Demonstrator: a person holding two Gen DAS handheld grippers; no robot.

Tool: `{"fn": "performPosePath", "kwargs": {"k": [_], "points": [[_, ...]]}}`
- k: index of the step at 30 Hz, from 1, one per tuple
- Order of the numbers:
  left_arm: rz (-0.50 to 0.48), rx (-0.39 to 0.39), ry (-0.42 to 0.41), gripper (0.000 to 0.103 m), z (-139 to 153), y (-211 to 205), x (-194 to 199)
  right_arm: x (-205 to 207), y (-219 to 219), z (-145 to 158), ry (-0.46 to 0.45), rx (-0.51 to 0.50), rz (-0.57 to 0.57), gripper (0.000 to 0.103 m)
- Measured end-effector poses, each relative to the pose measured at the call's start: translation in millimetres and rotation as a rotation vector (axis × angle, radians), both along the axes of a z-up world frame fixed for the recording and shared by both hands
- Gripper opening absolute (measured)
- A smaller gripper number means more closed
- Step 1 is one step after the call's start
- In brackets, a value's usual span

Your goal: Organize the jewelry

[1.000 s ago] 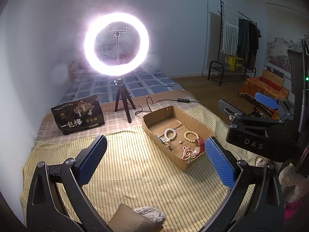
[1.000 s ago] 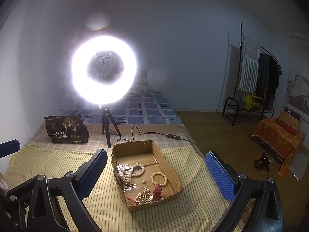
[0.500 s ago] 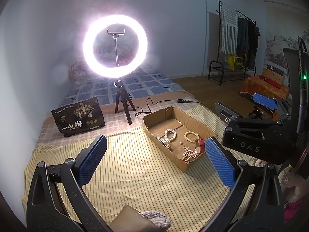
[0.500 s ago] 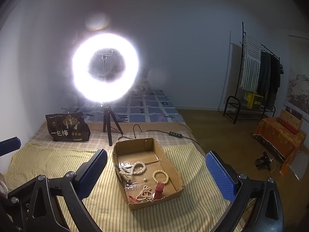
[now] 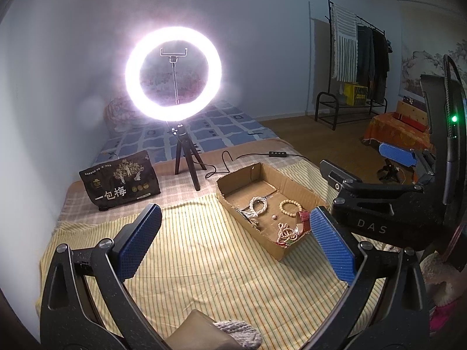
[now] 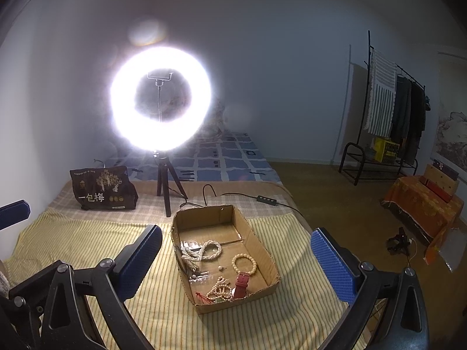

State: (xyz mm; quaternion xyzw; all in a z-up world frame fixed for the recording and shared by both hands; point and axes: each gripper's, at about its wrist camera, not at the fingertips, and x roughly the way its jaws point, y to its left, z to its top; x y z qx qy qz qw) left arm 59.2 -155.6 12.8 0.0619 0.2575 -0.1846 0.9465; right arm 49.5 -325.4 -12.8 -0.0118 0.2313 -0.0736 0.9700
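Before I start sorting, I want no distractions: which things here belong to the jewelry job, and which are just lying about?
Job: cardboard box, pearl necklace, bead bracelet, red watch.
Lying about: ring light, snack bag, cable, clothes rack.

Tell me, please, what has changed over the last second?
Little: the right gripper eased slightly toward the cardboard box, which sits a bit lower in its view. Nothing was taken or let go. Both grippers stay open, the left gripper too, and the jewelry lies untouched.
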Motion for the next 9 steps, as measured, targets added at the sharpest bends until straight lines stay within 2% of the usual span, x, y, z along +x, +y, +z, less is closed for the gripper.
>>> {"fn": "performPosePath", "kwargs": {"k": [9], "points": [[-0.001, 0.006, -0.025, 0.103, 0.1, -0.4, -2.3, -0.4, 0.4, -1.2, 0.006, 0.005, -0.001, 0.103]]}}
